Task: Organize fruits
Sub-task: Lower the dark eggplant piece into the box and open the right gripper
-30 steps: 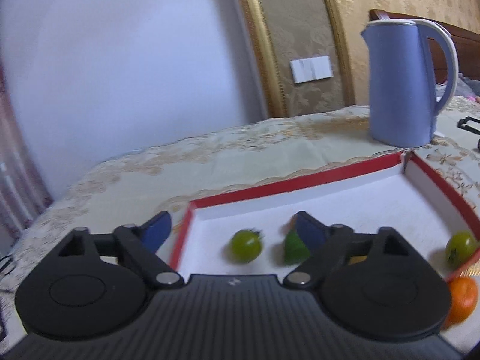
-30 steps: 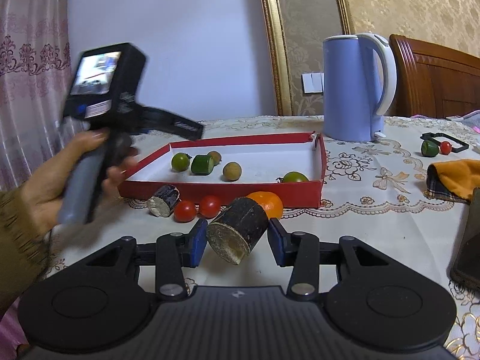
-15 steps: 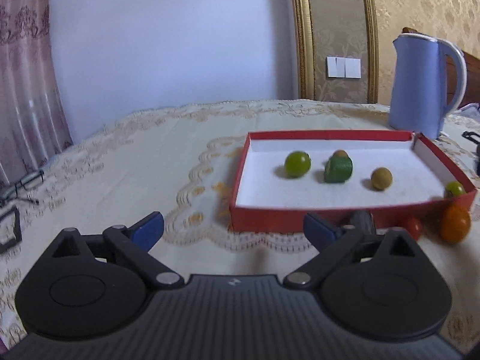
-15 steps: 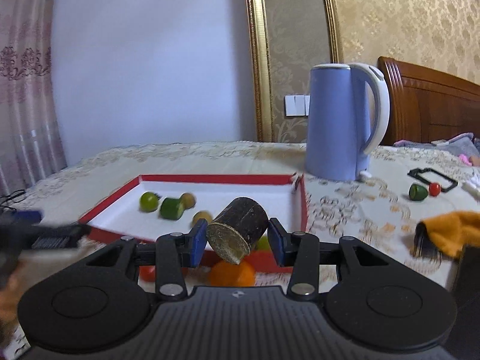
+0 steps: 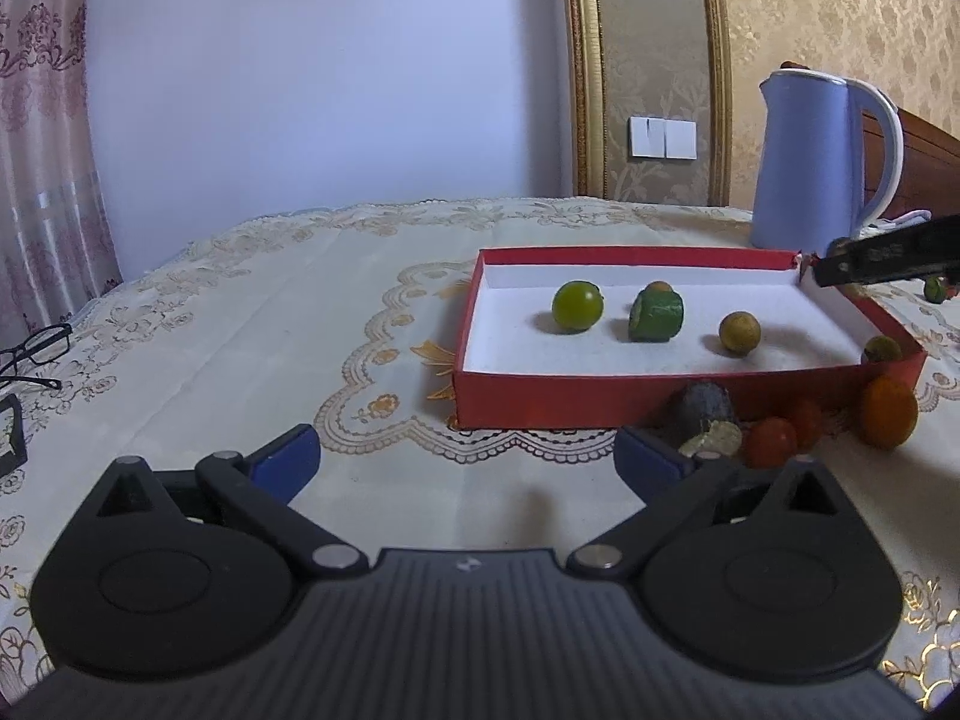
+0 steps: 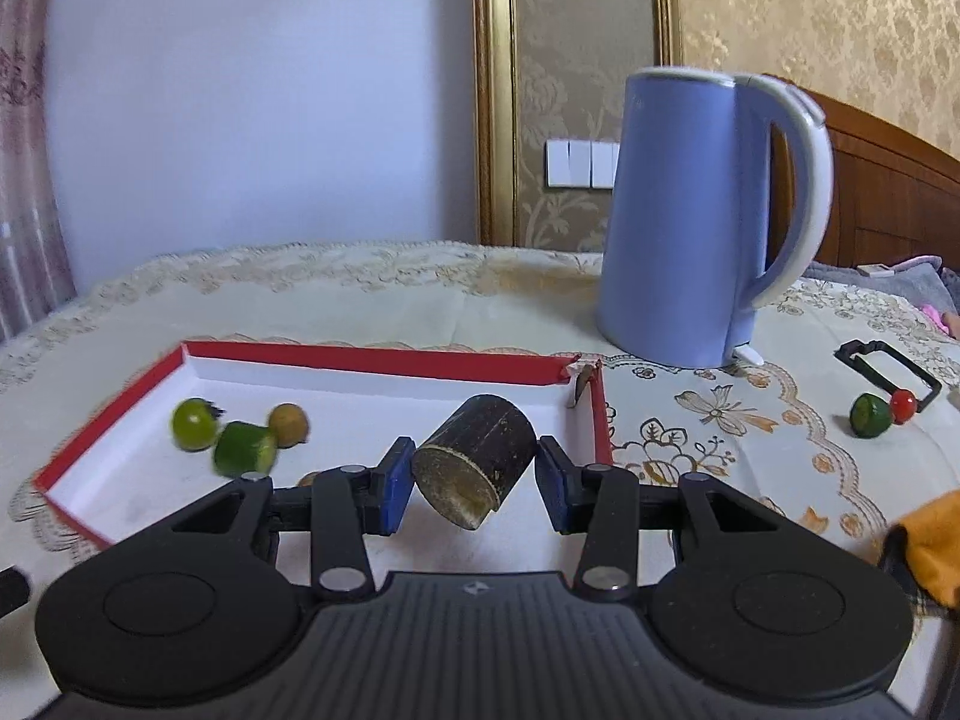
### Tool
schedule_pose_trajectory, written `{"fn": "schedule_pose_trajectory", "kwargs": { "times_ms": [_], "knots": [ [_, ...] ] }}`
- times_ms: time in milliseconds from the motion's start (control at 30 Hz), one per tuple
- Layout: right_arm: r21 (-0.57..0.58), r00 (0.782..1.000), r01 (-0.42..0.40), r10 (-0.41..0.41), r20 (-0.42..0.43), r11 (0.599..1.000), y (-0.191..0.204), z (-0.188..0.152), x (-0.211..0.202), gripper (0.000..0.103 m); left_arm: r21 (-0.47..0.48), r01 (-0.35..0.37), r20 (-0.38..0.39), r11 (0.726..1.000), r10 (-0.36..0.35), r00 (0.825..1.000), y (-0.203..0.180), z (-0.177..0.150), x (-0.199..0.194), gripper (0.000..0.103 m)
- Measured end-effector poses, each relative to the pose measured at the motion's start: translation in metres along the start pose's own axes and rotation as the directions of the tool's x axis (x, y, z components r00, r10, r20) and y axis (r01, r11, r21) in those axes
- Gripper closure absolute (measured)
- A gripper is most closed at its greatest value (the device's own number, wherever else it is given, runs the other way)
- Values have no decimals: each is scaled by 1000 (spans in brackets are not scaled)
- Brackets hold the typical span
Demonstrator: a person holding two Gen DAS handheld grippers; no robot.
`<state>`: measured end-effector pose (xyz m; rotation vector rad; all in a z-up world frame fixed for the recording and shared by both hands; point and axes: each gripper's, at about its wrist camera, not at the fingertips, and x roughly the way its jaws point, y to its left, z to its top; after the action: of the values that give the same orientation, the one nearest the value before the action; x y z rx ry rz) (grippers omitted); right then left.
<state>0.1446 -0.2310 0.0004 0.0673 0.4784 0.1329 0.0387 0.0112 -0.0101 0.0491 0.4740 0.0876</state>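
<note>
My right gripper (image 6: pixel 474 483) is shut on a dark sugarcane piece (image 6: pixel 477 459) and holds it above the red box (image 6: pixel 372 360), over its right half. Inside the box lie a green round fruit (image 5: pixel 577 306), a green cut piece (image 5: pixel 656 316), a brown round fruit (image 5: pixel 740 332) and a small green tomato (image 5: pixel 882 349). My left gripper (image 5: pixel 465 459) is open and empty, low over the tablecloth in front of the box's left corner. Outside the box's front wall lie a second sugarcane piece (image 5: pixel 708 414), two red tomatoes (image 5: pixel 774 441) and an orange (image 5: pixel 889 412).
A blue kettle (image 6: pixel 690 216) stands behind the box's right corner. A green fruit and a small red tomato (image 6: pixel 879 414) lie by a black frame at the right. An orange cloth (image 6: pixel 930 546) is at the right edge. Glasses (image 5: pixel 33 354) lie at the far left.
My right gripper has carried the sugarcane piece forward and up, from in front of the box to above it. My left gripper has pulled back out of the box and lowered to the left.
</note>
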Motion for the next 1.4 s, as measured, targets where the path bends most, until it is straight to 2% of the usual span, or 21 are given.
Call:
{"fn": "schedule_pose_trajectory", "kwargs": {
  "times_ms": [333,567,1033,1167,1400],
  "knots": [
    [-3,994,83,-83,-67,997,2,10,38,60,3,12,1,1000,-12,1000,-1,-2,-1,0],
    [19,990,104,-102,-98,994,-3,6,46,59,-7,19,-3,1000,-19,1000,2,-2,0,0],
    [6,991,114,-113,-70,993,6,3,36,58,-1,9,-4,1000,-9,1000,0,-3,-1,0],
    [-1,990,132,-132,-53,991,9,3,31,51,0,6,-2,1000,-6,1000,-1,-3,-1,0],
    [-6,988,149,-149,-38,989,9,3,26,51,11,12,1,1000,-12,1000,-1,-3,-2,0]
  ]
}}
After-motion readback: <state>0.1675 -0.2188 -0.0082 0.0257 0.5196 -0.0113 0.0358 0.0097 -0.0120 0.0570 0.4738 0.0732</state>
